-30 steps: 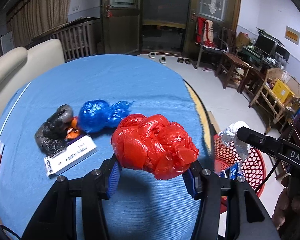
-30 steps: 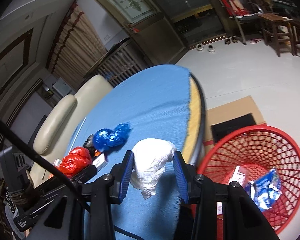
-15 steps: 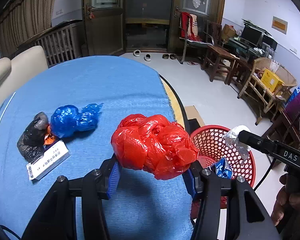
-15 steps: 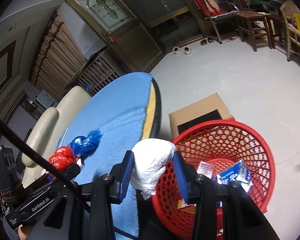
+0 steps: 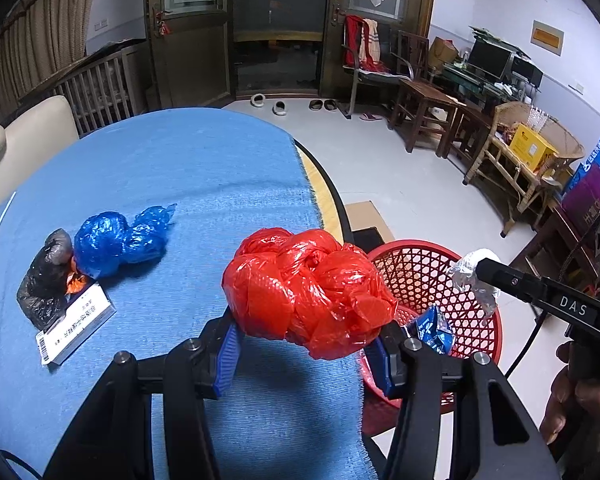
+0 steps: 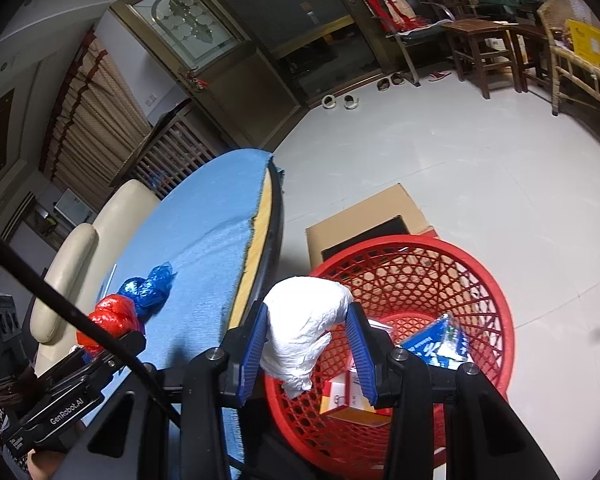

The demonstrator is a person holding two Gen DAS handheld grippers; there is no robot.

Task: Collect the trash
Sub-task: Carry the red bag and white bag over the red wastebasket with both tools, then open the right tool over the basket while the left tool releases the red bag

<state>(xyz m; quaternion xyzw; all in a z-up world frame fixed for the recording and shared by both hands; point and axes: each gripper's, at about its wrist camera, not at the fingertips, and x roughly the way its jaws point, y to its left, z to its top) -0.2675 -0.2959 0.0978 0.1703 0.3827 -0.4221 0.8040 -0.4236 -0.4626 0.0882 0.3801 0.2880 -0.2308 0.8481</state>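
The left gripper (image 5: 305,344) pinches a red bag (image 5: 307,292) between its blue pads; the right gripper (image 6: 307,350), angled downward, pinches a white wad (image 6: 303,332).

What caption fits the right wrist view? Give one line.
Right gripper holds a white crumpled bag over the red basket beside the blue-clothed table.

Glossy crinkled red plastic bag (image 5: 307,292); matt woven blue tablecloth (image 5: 188,176).

right hand-held gripper (image 5: 477,280): "DAS" | left hand-held gripper (image 6: 116,334): "GenRobot.AI"
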